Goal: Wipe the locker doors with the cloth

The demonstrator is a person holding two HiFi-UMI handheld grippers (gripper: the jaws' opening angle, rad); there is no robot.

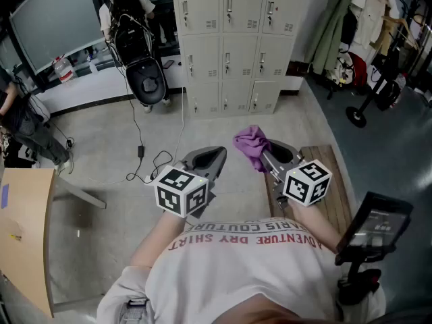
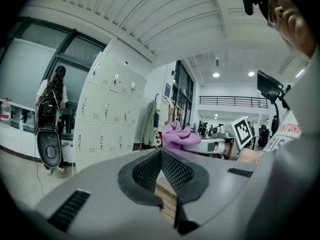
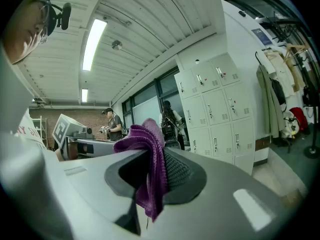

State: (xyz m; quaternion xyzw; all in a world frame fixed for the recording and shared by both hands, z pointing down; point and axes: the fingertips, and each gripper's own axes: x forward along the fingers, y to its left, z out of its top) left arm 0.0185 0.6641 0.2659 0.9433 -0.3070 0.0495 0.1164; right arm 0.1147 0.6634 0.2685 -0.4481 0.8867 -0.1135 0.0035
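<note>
Cloth [image 3: 150, 169] is my main worry here. The right tool [image 3: 152, 176] is clamped on it, but only on a thin fold. Most of the purple fabric bunches loose above and beyond the tips, and one end hangs down below the pads. If I press this on a door and drag sideways, I judge that the fold can slide out of the grip, because so little of it is pinched. The left tool [image 2: 161, 153] has its tips together on nothing and sits just beside the right one, on its left, so it gives no support to the fabric.

The locker doors [image 1: 233, 39] are well apart from both tools, straight ahead, and not yet touched. Each door carries a small handle, and loose fabric may catch there. Ahead of the left tool and lower, a cable [image 1: 162, 157] lies on the floor [image 1: 101, 147]; walking forward carelessly could mean a trip. A person [image 1: 125, 5] stands far ahead and to the left of the left tool, near the lockers, so a wide sweep on that side is risky.
</note>
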